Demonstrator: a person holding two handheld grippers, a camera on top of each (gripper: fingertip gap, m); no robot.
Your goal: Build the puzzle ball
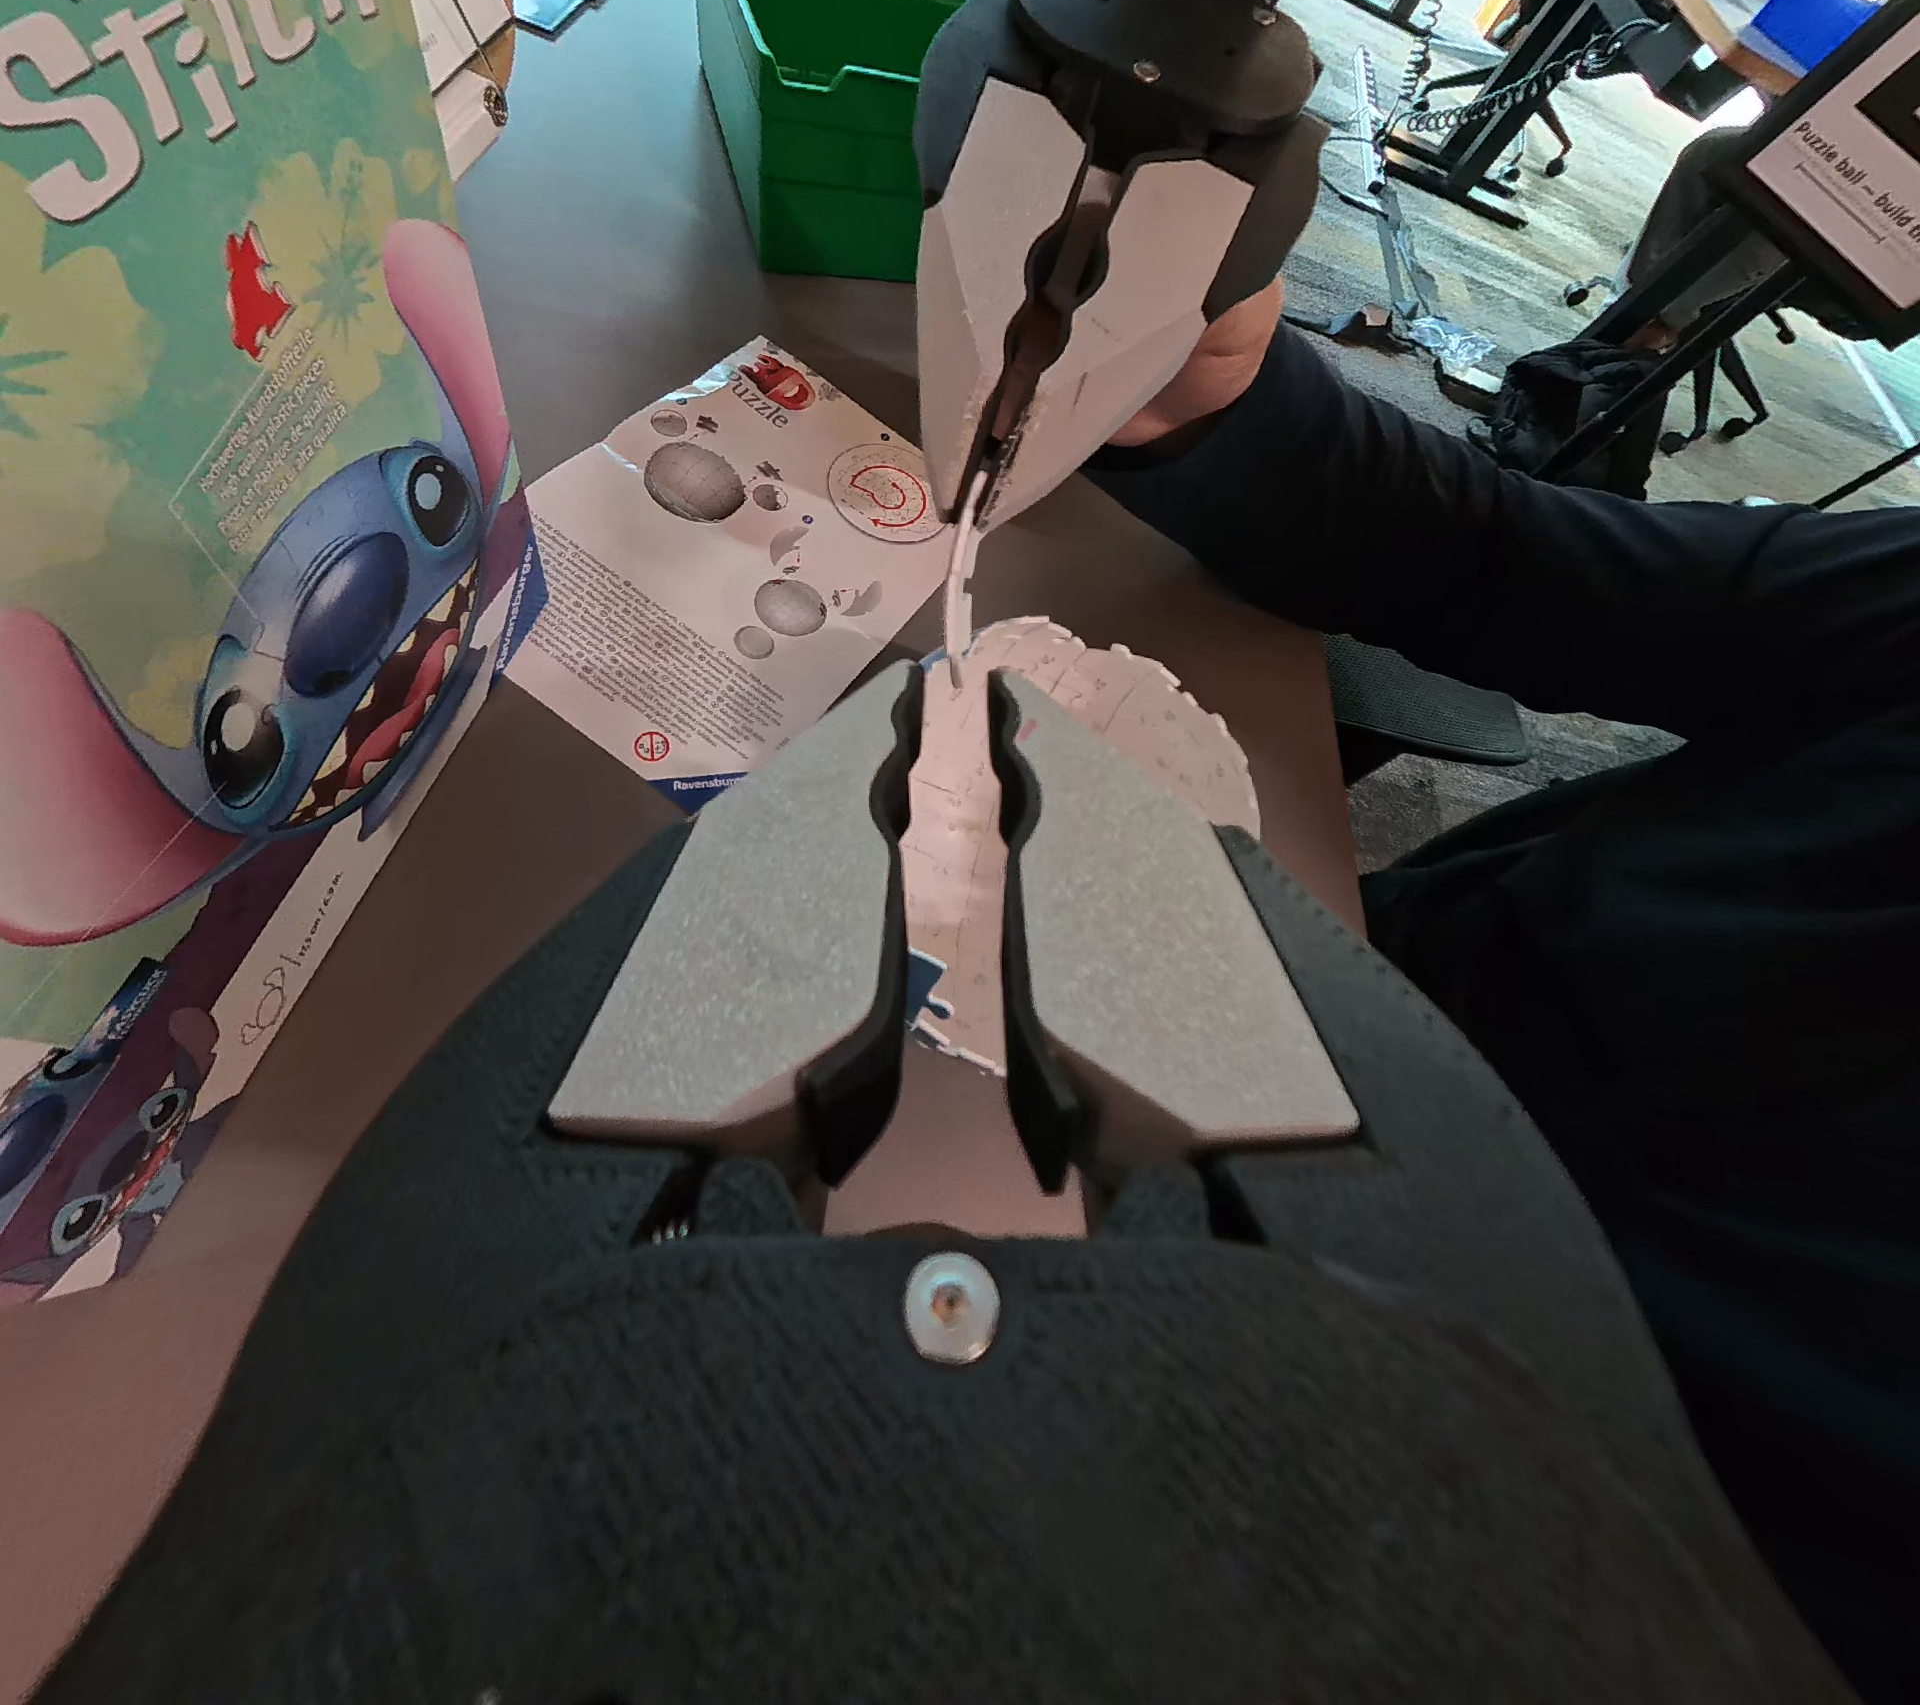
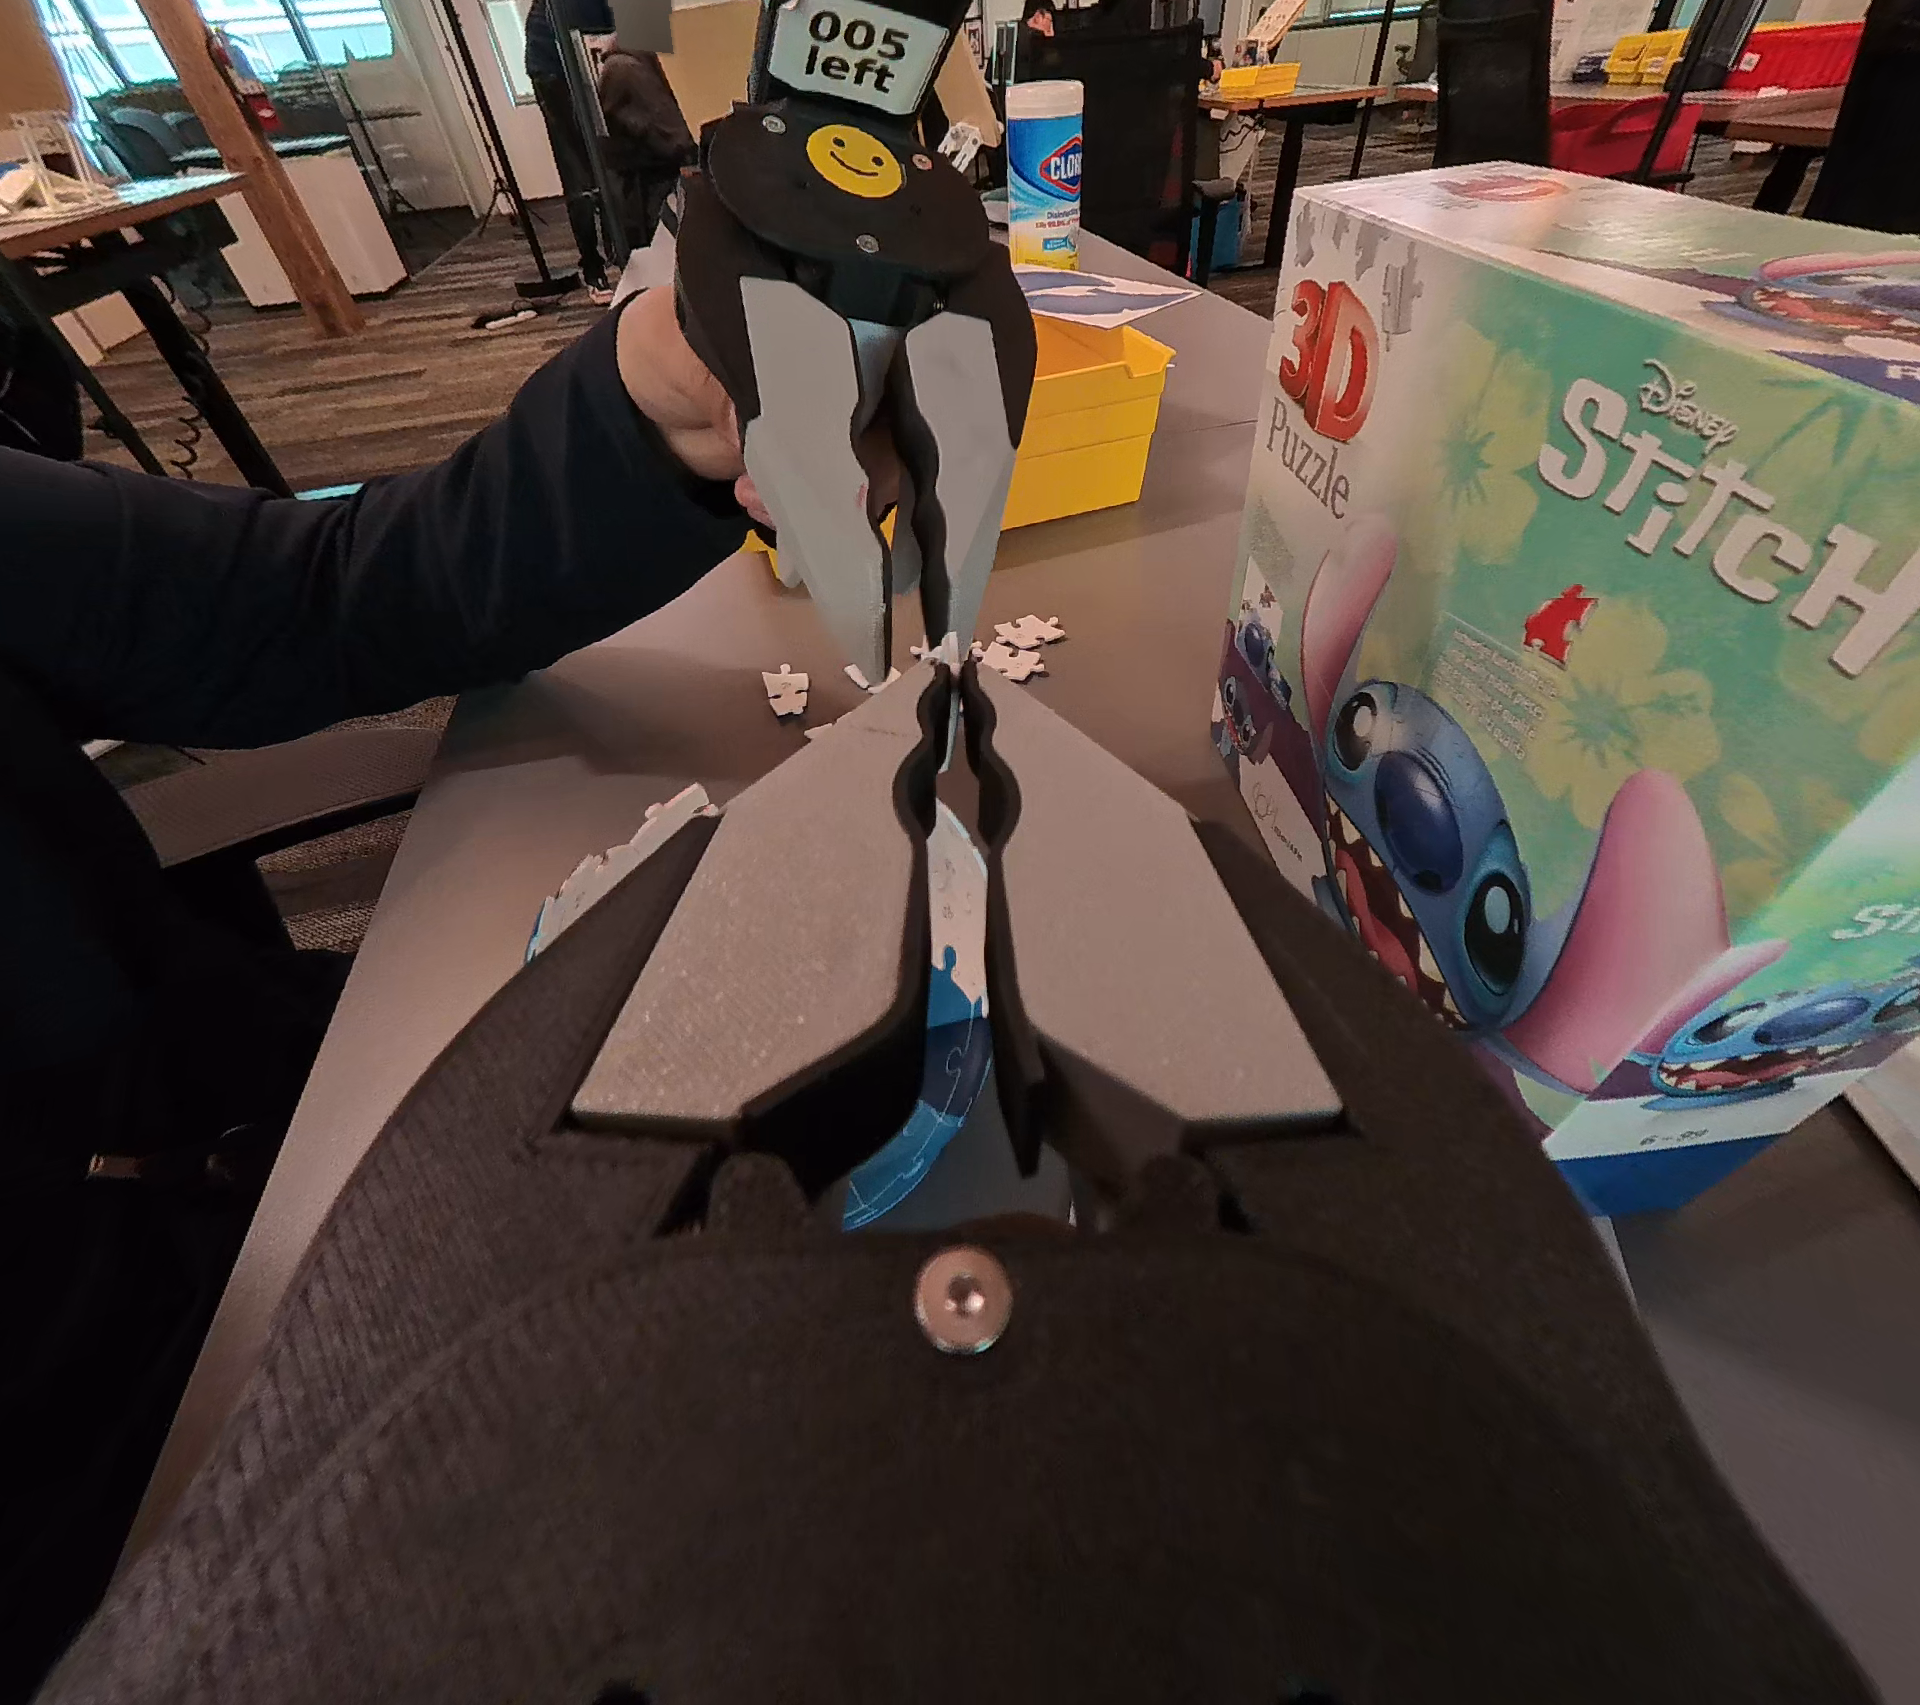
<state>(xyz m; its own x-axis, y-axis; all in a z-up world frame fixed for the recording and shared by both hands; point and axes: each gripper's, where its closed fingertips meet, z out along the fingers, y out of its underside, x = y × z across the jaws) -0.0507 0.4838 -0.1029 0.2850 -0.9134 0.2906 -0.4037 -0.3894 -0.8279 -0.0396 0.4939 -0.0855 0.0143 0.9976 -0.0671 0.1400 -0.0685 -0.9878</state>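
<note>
In the left wrist view my left gripper (image 1: 956,681) is shut on the rim of a curved, partly built puzzle ball shell (image 1: 1143,720), white inside. My right gripper (image 1: 971,502) comes in from above, shut on a single white puzzle piece (image 1: 961,575) whose lower end touches the shell's edge at my left fingertips. In the right wrist view my right gripper (image 2: 951,691) pinches that piece (image 2: 948,746) tip to tip with my left gripper (image 2: 906,639). The shell (image 2: 958,1011) shows blue and white below the jaws.
The tall puzzle box (image 1: 208,408) stands at the left, and at the right in the right wrist view (image 2: 1610,616). An instruction sheet (image 1: 727,554) and a green bin (image 1: 831,97) lie behind. Loose white pieces (image 2: 1023,632), yellow bins (image 2: 1091,419) and a wipes canister (image 2: 1044,169) are on the table. Less than 4 cm separates the two grippers' tips.
</note>
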